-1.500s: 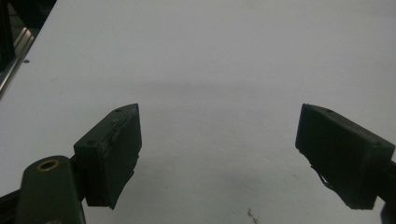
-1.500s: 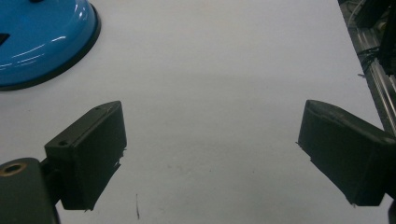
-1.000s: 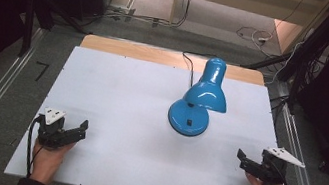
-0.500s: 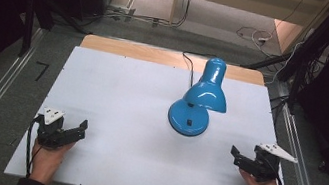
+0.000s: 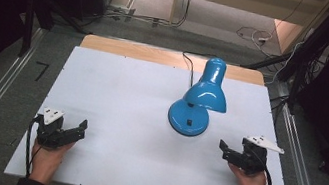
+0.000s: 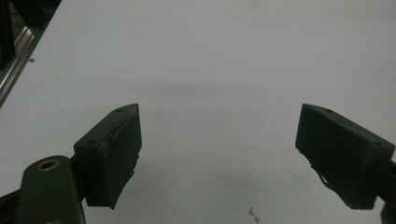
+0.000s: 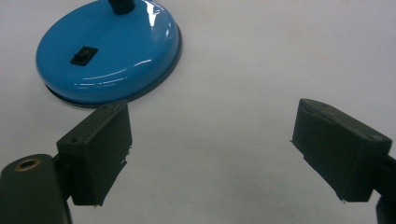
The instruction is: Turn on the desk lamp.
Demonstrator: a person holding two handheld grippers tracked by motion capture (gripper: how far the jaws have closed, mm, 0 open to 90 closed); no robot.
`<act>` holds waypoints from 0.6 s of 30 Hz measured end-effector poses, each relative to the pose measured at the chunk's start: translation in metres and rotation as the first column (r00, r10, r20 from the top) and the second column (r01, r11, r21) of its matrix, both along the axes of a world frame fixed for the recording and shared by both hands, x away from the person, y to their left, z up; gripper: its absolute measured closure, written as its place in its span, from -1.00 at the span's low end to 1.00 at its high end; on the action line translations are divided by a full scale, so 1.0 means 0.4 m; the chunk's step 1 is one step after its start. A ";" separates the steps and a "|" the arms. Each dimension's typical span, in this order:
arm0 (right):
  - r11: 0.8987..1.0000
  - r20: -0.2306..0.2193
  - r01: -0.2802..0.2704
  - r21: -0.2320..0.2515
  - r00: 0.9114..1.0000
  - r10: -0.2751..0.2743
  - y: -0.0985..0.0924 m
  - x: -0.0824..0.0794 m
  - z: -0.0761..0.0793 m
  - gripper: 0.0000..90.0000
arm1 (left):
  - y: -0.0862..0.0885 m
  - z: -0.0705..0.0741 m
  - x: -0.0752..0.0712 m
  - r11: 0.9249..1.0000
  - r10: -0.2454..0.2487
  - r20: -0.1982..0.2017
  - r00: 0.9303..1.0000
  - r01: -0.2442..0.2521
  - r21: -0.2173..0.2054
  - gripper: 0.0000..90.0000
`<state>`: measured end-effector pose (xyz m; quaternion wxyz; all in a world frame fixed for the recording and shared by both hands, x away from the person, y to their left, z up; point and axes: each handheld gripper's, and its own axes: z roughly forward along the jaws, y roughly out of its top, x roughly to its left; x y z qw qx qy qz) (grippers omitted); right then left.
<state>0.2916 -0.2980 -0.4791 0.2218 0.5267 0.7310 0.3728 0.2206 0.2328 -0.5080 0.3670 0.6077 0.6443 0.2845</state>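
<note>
Right claw (image 5: 225, 151) has crept inward across the bench (image 5: 121, 95) toward the blue lamp (image 5: 198, 103), jaws apart, empty; lamp stands right of centre, likely next grab. Left claw (image 5: 76, 128) unmoved, jaws apart.

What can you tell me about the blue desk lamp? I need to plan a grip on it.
The lamp is glossy blue, metal by its shine. It stands upright on a round domed base with a small black rocker switch on top. A short dark neck rises to a cone shade tilted down over the base. A black cord runs back off the white table. Nothing else touches it; the right tool is nearest, jaws open.
</note>
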 end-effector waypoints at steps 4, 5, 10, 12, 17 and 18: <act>1.000 0.002 -0.012 -0.004 1.000 0.012 0.019 0.006 0.001 -0.76 | 0.001 0.000 0.000 1.000 0.001 0.000 1.000 -0.001 -0.001 -0.66; 1.000 0.002 -0.016 -0.003 1.000 0.016 0.022 0.007 0.002 -0.76 | 0.001 0.000 0.000 1.000 0.001 0.000 1.000 -0.001 -0.001 -0.66; 1.000 0.005 -0.027 0.002 1.000 0.027 0.041 0.014 0.002 -0.76 | 0.000 0.000 0.000 1.000 -0.001 0.001 1.000 0.001 -0.001 -0.66; 1.000 0.004 -0.028 0.002 1.000 0.028 0.043 0.015 0.002 -0.76 | 0.001 0.000 0.000 1.000 -0.001 0.001 1.000 0.001 -0.002 -0.66; 0.999 0.008 -0.039 0.000 0.999 0.039 0.058 0.023 0.001 -0.76 | 0.000 0.000 0.001 1.000 -0.001 0.000 1.000 0.001 -0.001 -0.66; 0.999 0.008 -0.038 0.001 0.999 0.038 0.062 0.024 0.000 -0.76 | 0.000 0.000 0.001 1.000 0.000 0.000 1.000 0.000 -0.001 -0.66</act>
